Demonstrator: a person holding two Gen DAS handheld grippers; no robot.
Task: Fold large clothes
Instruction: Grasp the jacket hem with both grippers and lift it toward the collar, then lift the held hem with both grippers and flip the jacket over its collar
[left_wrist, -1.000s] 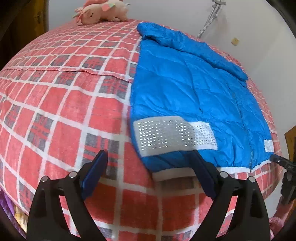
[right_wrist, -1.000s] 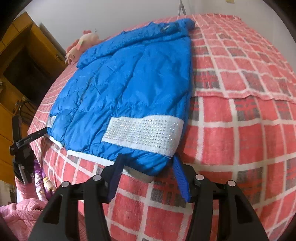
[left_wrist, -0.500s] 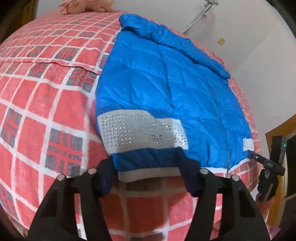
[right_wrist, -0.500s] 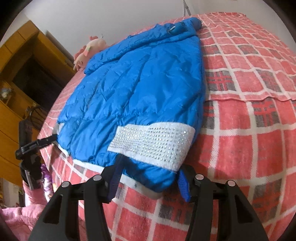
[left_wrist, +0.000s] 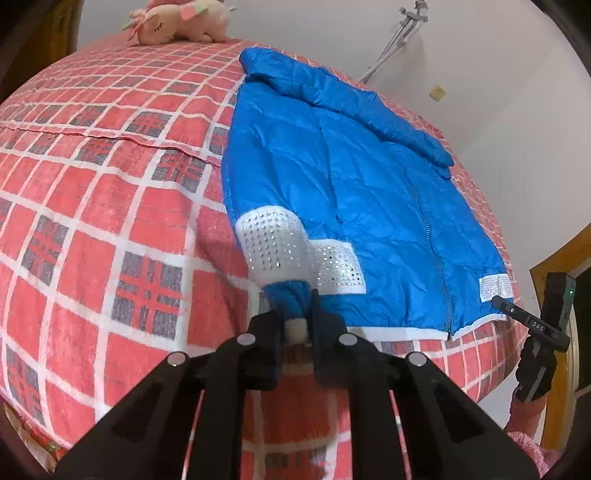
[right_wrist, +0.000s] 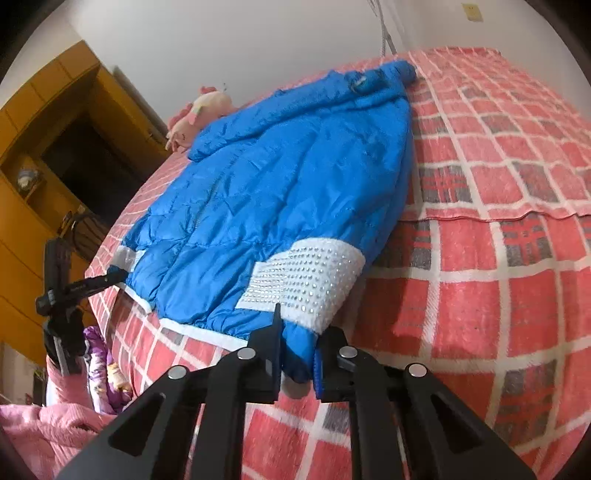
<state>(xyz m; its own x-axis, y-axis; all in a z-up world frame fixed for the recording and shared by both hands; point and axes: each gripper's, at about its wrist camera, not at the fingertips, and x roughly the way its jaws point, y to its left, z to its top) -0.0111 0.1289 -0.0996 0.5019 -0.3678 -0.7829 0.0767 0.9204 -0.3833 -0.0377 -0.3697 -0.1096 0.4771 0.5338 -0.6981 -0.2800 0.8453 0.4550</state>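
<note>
**Op A:** Grip on both sides, I reckon. My left gripper (left_wrist: 295, 317) has its fingers clamped narrow on a bunch of the jacket (left_wrist: 351, 192) hem, just under the white studded band (left_wrist: 280, 247). The right gripper (right_wrist: 297, 354) is pinched on the hem corner the same way.

**Op B:** Where does the jacket lie for you?

**Op A:** Flat on the bed (left_wrist: 110, 221), hem along the near edge, collar towards the far edge, close to one side. A pink plush toy (left_wrist: 177, 24) sits at the far edge, well apart from it.

**Op B:** What worries you?

**Op A:** Slip, mostly. The shell is shiny, slick nylon over puffy quilted padding, so I judge the fingers may hold only the outer layer. If I lift, the padding could slide out, or one layer could peel away and the fold would come out crooked. The left bite looks small, a twisted knot of cloth with a bit of white trim poking through.

**Op B:** And the blanket?

**Op A:** It is fuzzy red plaid, soft and grippy. I cannot tell whether either gripper has caught some of it with the hem; if so, it would come up too. Uneven lifting between my two hands would also skew the jacket, since it is bulky and limp.
</note>
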